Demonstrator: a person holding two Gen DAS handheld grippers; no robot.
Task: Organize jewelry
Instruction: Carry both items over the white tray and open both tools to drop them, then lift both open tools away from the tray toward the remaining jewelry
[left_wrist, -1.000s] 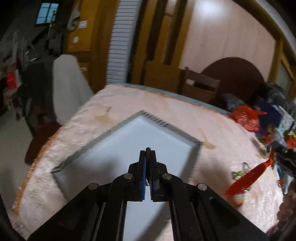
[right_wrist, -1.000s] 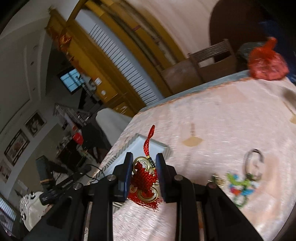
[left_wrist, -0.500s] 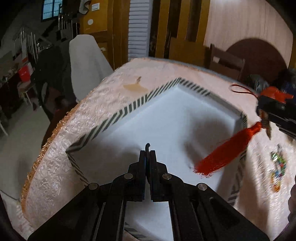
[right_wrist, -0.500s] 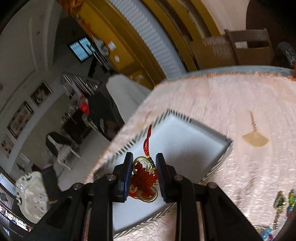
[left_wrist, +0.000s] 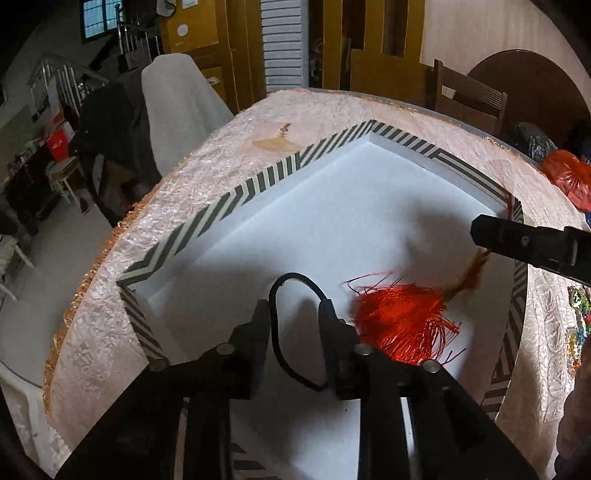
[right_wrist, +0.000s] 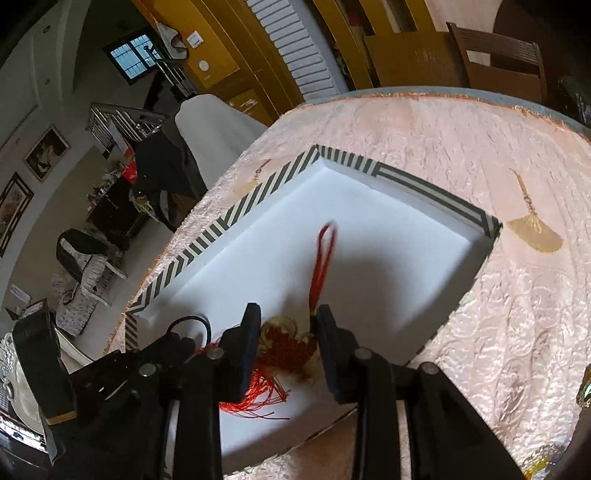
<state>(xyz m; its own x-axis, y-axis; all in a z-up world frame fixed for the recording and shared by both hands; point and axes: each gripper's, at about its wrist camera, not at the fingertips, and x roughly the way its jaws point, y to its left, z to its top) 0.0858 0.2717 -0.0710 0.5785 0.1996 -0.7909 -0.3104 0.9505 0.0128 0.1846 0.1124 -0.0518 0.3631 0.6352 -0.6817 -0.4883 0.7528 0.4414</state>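
Red tassel charm (right_wrist: 291, 347) – 1, black cord (left_wrist: 291, 325) – 1, tray (left_wrist: 258, 181)

Both fisheye views are dim at the rim and bright in the middle, where the white tray floor (left_wrist: 332, 206) takes most of the light and nearly washes out. The far room at ten o'clock sits in gloom, and a small window (right_wrist: 133, 59) there glows pale blue. Soft, broad shadows of the fingers fall across the tray floor in both views. The satin counter cloth (right_wrist: 480, 147) gives a patchy sheen. Straight lines bow hard toward the edges, and the corners go black. The red cord loop (right_wrist: 325, 254) is smeared by motion blur; the tassel (left_wrist: 402, 321) stays fairly sharp.
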